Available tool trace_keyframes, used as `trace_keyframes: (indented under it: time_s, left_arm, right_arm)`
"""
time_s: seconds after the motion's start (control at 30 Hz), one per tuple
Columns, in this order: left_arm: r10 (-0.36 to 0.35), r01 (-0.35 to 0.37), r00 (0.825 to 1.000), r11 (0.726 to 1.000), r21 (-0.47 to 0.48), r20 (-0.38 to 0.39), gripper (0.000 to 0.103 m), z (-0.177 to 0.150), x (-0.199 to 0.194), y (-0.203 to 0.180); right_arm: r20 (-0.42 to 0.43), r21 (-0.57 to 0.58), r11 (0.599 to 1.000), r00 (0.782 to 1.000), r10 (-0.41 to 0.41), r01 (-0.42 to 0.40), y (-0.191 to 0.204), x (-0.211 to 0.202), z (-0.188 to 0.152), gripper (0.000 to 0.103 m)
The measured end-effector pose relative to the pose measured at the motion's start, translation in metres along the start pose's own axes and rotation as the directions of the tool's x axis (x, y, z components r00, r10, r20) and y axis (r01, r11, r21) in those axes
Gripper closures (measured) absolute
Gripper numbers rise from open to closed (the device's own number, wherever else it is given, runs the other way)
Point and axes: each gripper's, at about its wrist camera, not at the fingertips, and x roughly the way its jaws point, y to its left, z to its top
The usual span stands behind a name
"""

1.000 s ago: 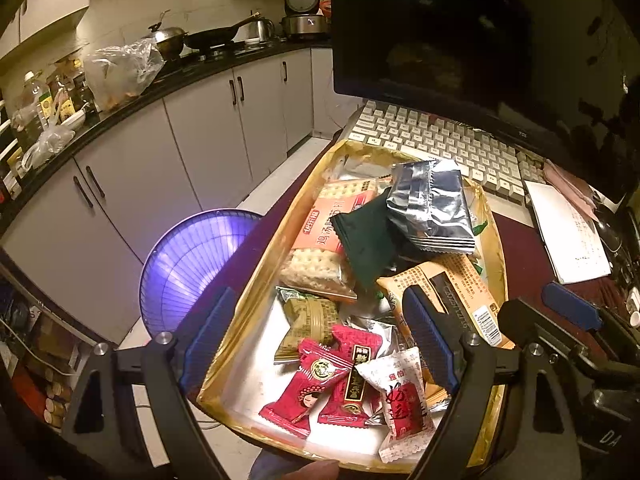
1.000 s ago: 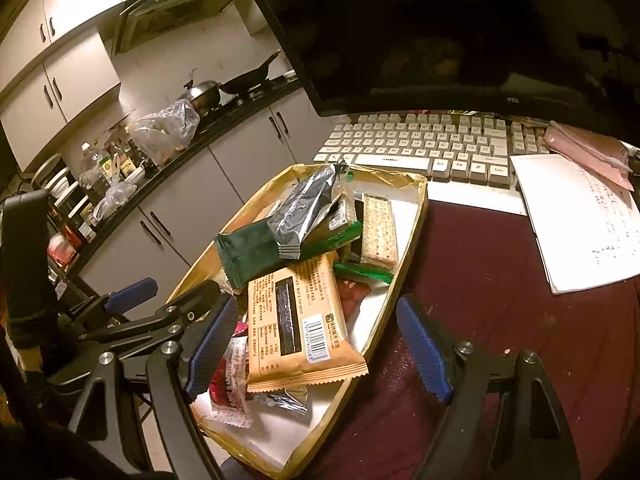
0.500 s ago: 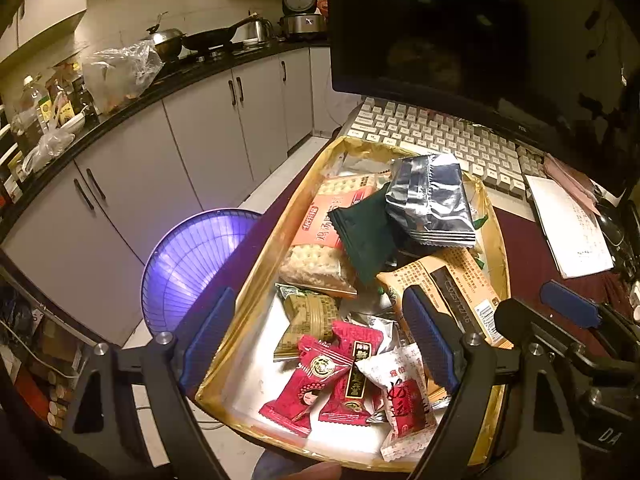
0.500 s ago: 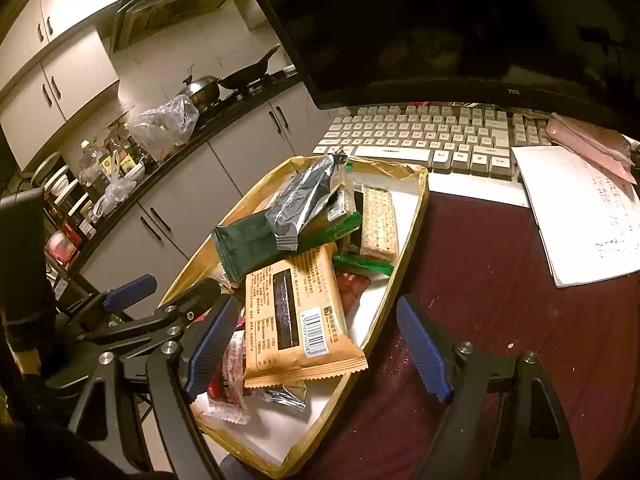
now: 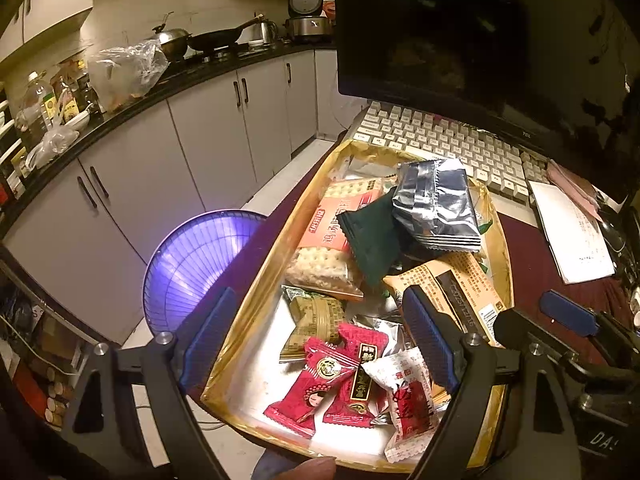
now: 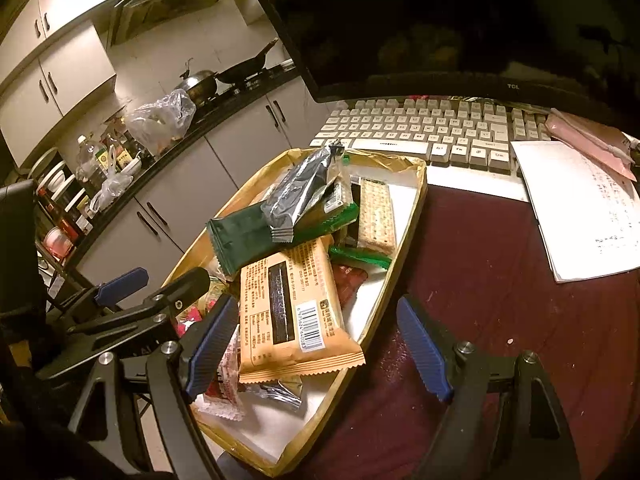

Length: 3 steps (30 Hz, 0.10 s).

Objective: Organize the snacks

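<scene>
- Snack tray (image 5: 256, 292): gold-rimmed with a white floor, resting on the dark red worktop (image 6: 500, 280) directly in front of the keyboard (image 6: 420, 128). Its left edge overhangs toward the kitchen floor.
- Contents, far end: silver foil packet (image 5: 436, 204) lies on top of a dark green packet (image 5: 372, 240); both rest on a pink cracker pack (image 5: 332, 236).
- Contents, middle: orange barcoded packet (image 6: 292, 312) lies flat across other items, its lower seam near the tray's near end.
- Contents, near end: red candy wrappers (image 5: 324, 376), a white-and-red wrapper (image 5: 408, 396) and an olive-gold wrapper (image 5: 316, 316) lie loose on the white floor.
- Left tongs (image 5: 316, 344): spread wide, empty, hovering above the tray's near end; one finger is over the tray's left rim, the other over the orange packet.
- Right tongs (image 6: 320, 352): spread wide, empty; the left finger is over the tray's near contents, the right finger over bare worktop outside the tray rim.
- Surroundings: white paper sheet (image 6: 588, 208) on the worktop right of the tray; dark monitor (image 6: 440, 28) behind the keyboard; purple fan grille (image 5: 192, 264) below the worktop's left edge.
</scene>
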Motion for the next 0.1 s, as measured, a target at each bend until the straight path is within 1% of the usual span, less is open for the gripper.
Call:
trace_keyframes:
  time_s: [0.1]
  left_arm:
    - [-0.002, 0.002, 1.0, 1.0, 0.003, 0.013, 0.017, -0.0001, -0.0013, 0.0008]
  right_arm:
    - [-0.001, 0.0, 1.0, 1.0, 0.001, -0.001, 0.0, -0.0001, -0.0006, 0.021]
